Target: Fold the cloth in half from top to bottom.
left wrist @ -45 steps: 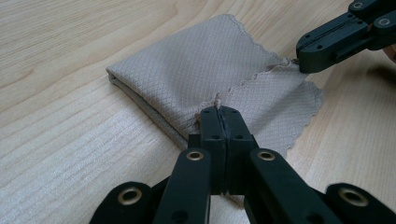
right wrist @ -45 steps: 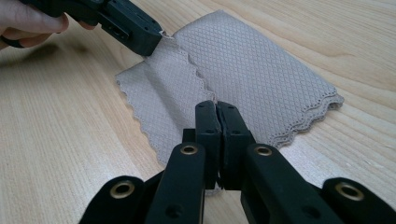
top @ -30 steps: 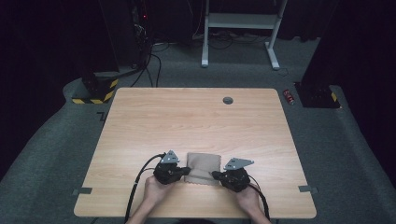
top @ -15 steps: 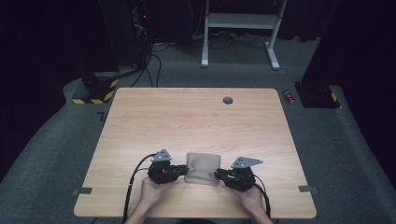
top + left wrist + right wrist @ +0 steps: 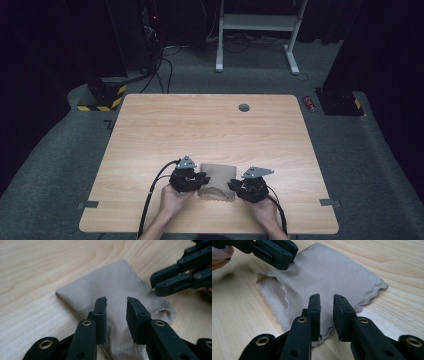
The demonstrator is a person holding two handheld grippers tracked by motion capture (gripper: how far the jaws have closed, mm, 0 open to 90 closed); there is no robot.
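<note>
A folded beige cloth (image 5: 216,181) with a scalloped edge lies flat near the front edge of the wooden table (image 5: 200,125). My left gripper (image 5: 204,178) sits at its left side, my right gripper (image 5: 231,185) at its right. In the left gripper view the left gripper (image 5: 116,300) hovers over the cloth (image 5: 105,282). Its jaws have just been opening, and they stand apart with cloth below them, not pinched. The right gripper (image 5: 327,297) stands over the cloth's (image 5: 329,270) scalloped corner. Its jaws have also just been opening and grip nothing. Each gripper view shows the other gripper (image 5: 162,283) (image 5: 279,253) across the cloth.
A round cable hole (image 5: 244,107) sits near the table's far edge. On the floor beyond are a white desk frame (image 5: 255,25), a yellow-and-black striped base (image 5: 102,100) and a small red object (image 5: 310,103). Broad bare tabletop lies behind the cloth.
Both grippers were close together on the cloth, with their jaws shut. They have drawn slightly apart to its two sides, with the jaws opened. The cloth lies flat.
</note>
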